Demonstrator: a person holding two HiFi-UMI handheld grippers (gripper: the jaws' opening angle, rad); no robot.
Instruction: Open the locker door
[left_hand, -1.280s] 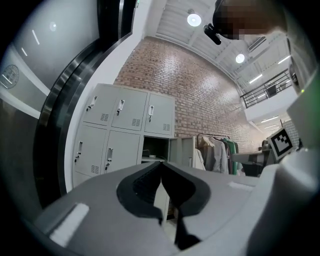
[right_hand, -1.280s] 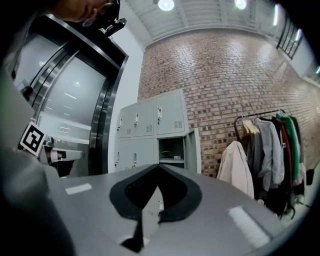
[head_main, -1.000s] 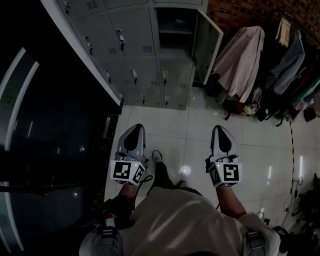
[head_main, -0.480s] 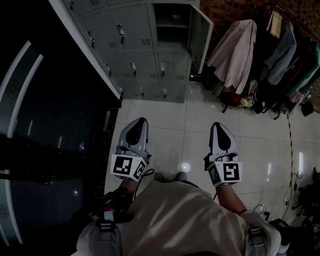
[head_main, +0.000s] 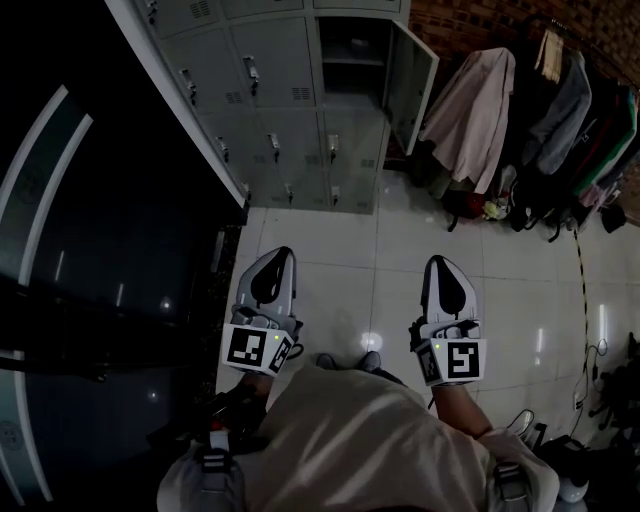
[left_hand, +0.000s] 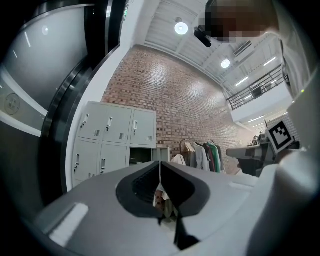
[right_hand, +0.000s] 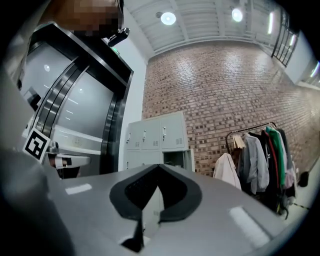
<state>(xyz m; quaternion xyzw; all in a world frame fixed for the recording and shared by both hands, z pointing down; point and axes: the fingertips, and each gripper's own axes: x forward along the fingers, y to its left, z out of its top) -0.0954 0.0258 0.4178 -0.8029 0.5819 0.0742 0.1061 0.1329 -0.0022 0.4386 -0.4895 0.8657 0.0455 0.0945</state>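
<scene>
Ahead, the grey lockers stand against the brick wall, with one locker door at their right end standing open. The left gripper and the right gripper hang over the floor tiles, well apart from that door, each with jaws together and empty.
</scene>
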